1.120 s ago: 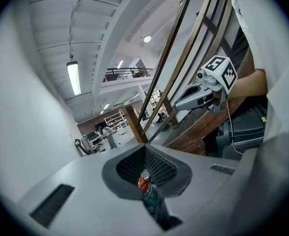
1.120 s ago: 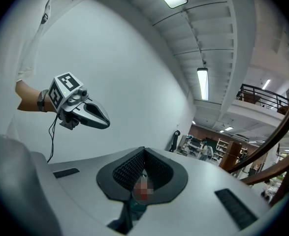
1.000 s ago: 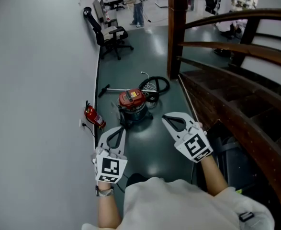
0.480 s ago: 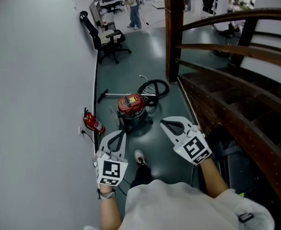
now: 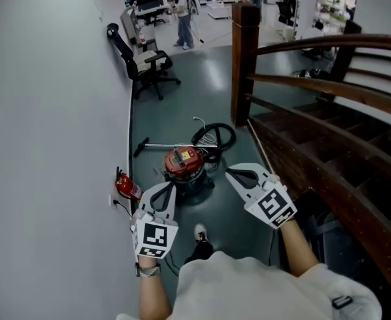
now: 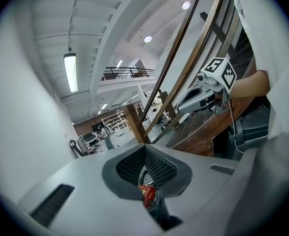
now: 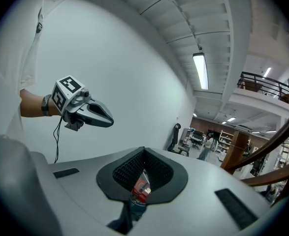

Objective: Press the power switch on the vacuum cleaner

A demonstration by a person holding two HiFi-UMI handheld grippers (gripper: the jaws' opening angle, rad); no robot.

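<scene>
The vacuum cleaner stands on the dark floor, a drum with a red top, ahead of both grippers. Its black hose coils behind it and a wand lies to its left. My left gripper is held in the air just left of the drum, jaws shut and empty. On the drum's right my right gripper is also shut and empty. Neither touches the vacuum. The vacuum shows through the left jaws' gap, and the vacuum likewise through the right jaws' gap.
A red fire extinguisher stands by the white wall at the left. A wooden post and stair railing border the right. An office chair and a person are farther off. My shoe shows below.
The vacuum has drawn nearer and sits lower in the head view. A shoe has come into sight below. Both grippers keep about the same pose, still shut.
</scene>
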